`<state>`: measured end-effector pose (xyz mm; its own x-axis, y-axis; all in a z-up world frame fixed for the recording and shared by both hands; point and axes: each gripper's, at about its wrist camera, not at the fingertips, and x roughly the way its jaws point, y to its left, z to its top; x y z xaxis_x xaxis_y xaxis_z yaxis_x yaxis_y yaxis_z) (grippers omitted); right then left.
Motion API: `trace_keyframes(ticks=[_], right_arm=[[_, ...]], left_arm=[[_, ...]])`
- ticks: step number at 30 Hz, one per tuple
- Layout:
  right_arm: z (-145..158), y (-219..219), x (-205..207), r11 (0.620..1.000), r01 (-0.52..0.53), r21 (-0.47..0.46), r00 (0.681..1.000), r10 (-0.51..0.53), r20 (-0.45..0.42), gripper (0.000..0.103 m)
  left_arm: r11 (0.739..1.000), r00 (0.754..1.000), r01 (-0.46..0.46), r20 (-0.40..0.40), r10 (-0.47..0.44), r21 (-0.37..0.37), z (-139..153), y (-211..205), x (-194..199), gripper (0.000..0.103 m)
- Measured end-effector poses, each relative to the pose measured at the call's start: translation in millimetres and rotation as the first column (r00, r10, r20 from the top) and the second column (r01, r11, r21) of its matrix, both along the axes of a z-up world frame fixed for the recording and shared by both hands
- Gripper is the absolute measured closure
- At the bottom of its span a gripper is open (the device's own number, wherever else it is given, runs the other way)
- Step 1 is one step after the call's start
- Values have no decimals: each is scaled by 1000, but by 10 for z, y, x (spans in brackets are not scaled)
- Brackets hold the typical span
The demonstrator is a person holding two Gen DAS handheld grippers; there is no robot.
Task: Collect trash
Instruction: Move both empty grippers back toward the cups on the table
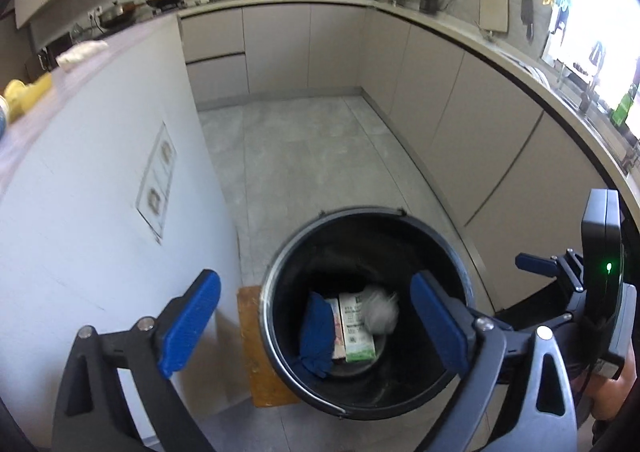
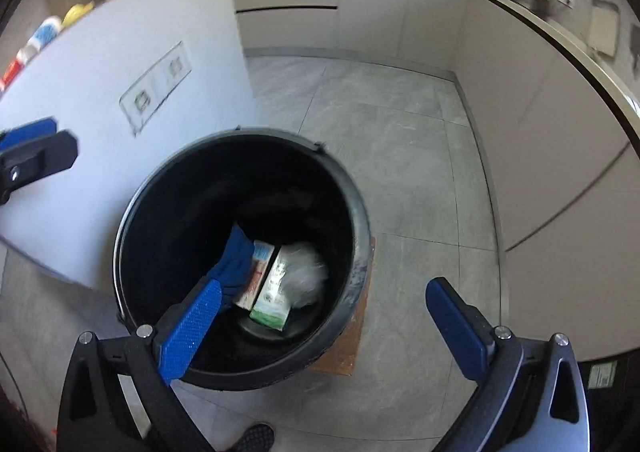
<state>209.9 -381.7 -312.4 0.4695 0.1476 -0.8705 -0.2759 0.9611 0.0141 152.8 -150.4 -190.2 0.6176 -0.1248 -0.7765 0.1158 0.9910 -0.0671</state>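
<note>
A black bucket (image 1: 280, 284) stands on the kitchen floor and serves as the trash bin; it also shows in the right wrist view (image 2: 160, 212). Inside lie a blue cloth (image 1: 316, 328), two cartons (image 1: 356, 328) and a crumpled white wad (image 1: 382, 310); the same cloth (image 2: 236, 256), cartons (image 2: 272, 292) and wad (image 2: 306, 268) show from the right. My left gripper (image 1: 316, 324) is open and empty above the bucket. My right gripper (image 2: 324, 328) is open and empty above the bucket's near rim.
The bucket sits on an orange-brown board (image 1: 256, 348) beside a white island wall (image 1: 100, 192) with sockets. Yellow and white items (image 1: 28, 92) lie on the island top. Beige cabinets (image 1: 460, 112) and a cluttered counter curve around the grey tile floor (image 1: 312, 164).
</note>
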Motion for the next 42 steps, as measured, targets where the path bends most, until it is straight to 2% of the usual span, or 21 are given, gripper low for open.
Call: trace_keyframes(ticks=[10,20,23,26,34,42], right_arm=[[525,-49,-16,993,90,71,993,-95,70,0],[1210,318,-186,986,116,120,980,-133,150,0],[1396,490,-275,985,112,133,977,-134,165,0],[1595,703,-404,986,90,144,969,-120,216,0],[1874,1536,-517,994,25,107,978,-46,201,0],[2147,2276,-625,995,-24,101,967,-2,254,0]], left_arm=[[1000,998,-20,57,21,-4,442,141,-61,5],[998,990,-62,128,62,-4,834,666,-258,4],[997,986,-81,147,81,-8,950,868,-340,4],[995,982,-101,163,101,-9,1063,1121,-404,4],[986,965,-164,204,165,-23,1252,1877,-621,4],[967,938,-249,234,254,-51,1351,2728,-838,4]])
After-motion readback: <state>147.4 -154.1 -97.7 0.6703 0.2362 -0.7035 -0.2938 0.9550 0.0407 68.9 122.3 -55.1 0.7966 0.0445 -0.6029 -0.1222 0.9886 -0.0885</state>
